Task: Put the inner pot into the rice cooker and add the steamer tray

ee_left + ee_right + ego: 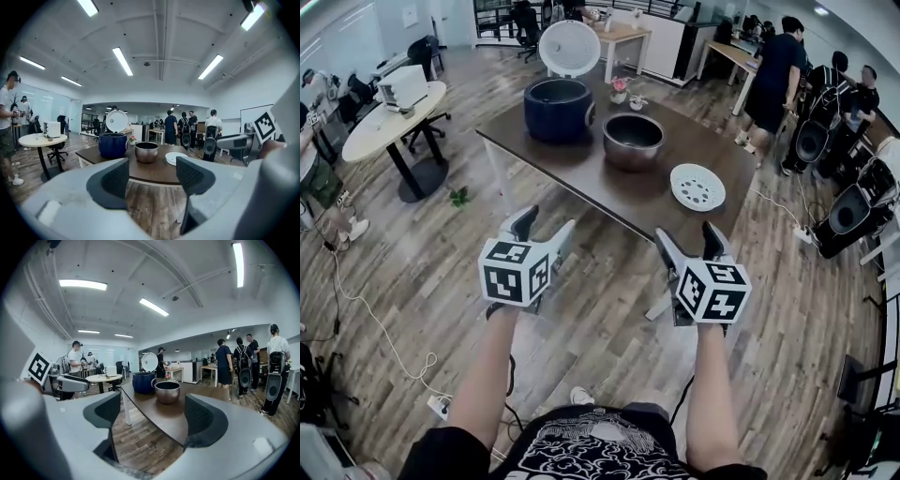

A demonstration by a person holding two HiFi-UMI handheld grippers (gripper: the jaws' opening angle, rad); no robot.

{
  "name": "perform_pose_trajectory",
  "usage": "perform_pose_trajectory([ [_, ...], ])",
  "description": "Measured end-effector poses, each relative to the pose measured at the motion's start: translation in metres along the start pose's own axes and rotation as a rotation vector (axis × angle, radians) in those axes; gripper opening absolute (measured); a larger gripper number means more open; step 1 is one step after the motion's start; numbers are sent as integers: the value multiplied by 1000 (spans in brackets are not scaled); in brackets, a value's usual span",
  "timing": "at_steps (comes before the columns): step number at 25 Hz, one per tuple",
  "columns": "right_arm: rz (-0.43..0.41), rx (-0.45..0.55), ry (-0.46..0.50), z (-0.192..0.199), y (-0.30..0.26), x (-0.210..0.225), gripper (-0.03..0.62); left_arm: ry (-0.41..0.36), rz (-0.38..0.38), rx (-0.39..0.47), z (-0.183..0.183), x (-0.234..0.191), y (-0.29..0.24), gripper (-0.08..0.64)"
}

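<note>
No legible text, brand or number; coded square markers [514,272] on left tool [546,225], right tool [686,236].

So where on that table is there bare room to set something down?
The table is bare along its near edge, in front of the rice cooker, inner pot and steamer tray, and at the far right corner behind the tray. Crowded: the far side by the flower pot.

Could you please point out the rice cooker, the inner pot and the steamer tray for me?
rice cooker [555,127], head view, dark blue front wall.
inner pot [629,159], head view, metal outer wall.
steamer tray [697,187], head view, perforated middle.
</note>
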State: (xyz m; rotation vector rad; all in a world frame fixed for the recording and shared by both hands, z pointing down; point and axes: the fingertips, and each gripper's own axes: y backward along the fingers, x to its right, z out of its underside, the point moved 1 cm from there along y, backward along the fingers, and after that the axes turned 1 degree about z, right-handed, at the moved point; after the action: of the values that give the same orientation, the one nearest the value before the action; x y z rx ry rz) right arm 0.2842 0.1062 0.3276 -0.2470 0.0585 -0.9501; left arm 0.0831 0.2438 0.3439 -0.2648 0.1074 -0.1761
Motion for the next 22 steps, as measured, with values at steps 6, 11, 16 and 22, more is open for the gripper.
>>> perform_pose_trajectory([
  [6,22,15,28,-7,-5,-8,451,26,16,11,0,-16,-2,405],
  [11,17,27,31,-11,-18,-14,479,33,26,4,-3,-24,-10,451],
  [16,14,14,29,-10,-33,-10,485,24,18,4,-5,-31,-21,483],
  [22,4,18,20,-11,-60,2,485,42,15,10,-10,-42,-47,486],
])
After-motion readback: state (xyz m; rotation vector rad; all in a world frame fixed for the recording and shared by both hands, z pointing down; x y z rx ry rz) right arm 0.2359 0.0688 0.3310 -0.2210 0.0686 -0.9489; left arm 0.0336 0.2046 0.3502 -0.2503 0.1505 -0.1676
